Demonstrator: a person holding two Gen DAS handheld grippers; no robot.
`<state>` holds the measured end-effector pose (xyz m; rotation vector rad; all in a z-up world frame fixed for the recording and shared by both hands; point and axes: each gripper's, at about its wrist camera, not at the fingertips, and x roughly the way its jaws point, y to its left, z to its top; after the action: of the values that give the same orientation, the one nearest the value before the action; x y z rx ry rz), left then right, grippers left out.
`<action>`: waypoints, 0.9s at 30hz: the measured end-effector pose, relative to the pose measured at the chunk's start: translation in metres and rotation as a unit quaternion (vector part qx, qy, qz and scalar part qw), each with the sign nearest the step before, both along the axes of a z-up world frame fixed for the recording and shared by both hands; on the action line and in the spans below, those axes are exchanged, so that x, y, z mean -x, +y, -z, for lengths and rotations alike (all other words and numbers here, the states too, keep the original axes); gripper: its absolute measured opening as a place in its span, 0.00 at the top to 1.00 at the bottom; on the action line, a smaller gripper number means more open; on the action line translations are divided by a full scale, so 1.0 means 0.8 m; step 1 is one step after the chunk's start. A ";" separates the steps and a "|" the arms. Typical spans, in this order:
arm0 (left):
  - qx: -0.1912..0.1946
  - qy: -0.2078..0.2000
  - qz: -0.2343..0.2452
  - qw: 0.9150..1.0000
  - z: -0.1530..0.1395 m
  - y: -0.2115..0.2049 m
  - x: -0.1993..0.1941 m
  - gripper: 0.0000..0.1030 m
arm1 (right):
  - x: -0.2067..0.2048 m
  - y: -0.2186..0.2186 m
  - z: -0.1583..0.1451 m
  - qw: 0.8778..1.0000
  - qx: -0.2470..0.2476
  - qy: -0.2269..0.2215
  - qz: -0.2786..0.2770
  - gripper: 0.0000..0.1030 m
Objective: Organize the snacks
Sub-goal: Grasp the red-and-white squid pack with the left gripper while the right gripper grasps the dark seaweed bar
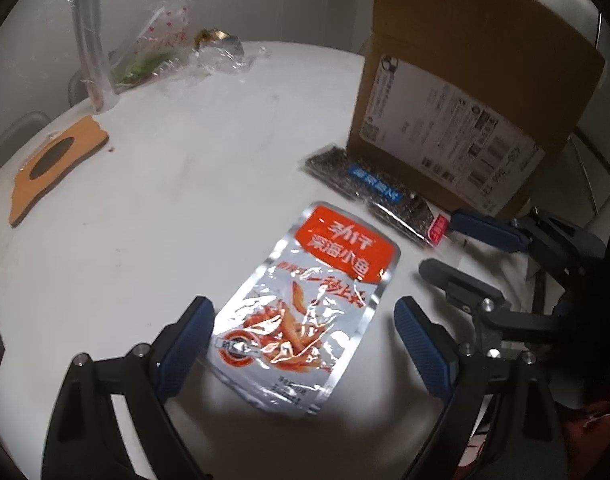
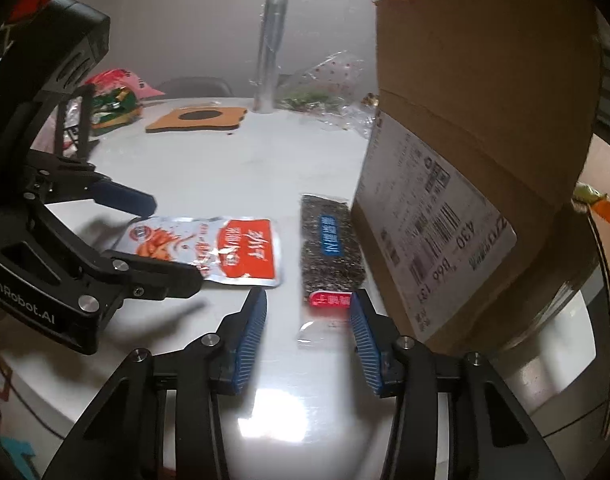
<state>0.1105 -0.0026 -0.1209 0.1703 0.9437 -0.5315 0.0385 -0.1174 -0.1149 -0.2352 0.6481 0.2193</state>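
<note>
A silver and orange fish snack pouch lies flat on the white table. My left gripper stands open over it, a blue pad on each side, neither pressing. A dark seaweed snack bar in clear wrap lies against the foot of a tall cardboard box. My right gripper is open around the bar's near, red-labelled end. Its right pad sits at the wrapper's edge and its left pad stands apart.
A cork mat with a dark oval hole, a silver tube and crumpled clear bags sit at the table's far side. Colourful snack packs lie far left. The table edge curves close below both grippers.
</note>
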 end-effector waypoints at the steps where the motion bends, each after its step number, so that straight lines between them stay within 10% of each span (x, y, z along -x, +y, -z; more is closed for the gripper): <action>1: -0.004 0.004 0.001 1.000 0.002 -0.001 -0.001 0.12 | -0.002 0.000 0.002 1.000 0.003 0.001 0.002 0.62; 8: -0.028 -0.004 0.008 1.000 0.005 -0.005 0.013 0.14 | -0.006 -0.012 0.003 0.998 -0.055 0.030 -0.010 0.62; 19: -0.023 -0.016 -0.015 1.000 0.001 0.000 0.033 0.47 | 0.022 -0.027 0.002 0.995 -0.085 0.044 -0.023 0.62; 27: -0.020 -0.020 -0.003 1.000 -0.008 -0.011 0.035 0.42 | 0.060 -0.030 -0.009 0.997 -0.068 0.014 -0.020 0.62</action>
<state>0.0827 -0.0111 -0.1146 0.2130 0.9157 -0.5034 -0.0098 -0.1413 -0.1074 -0.1149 0.6535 0.3050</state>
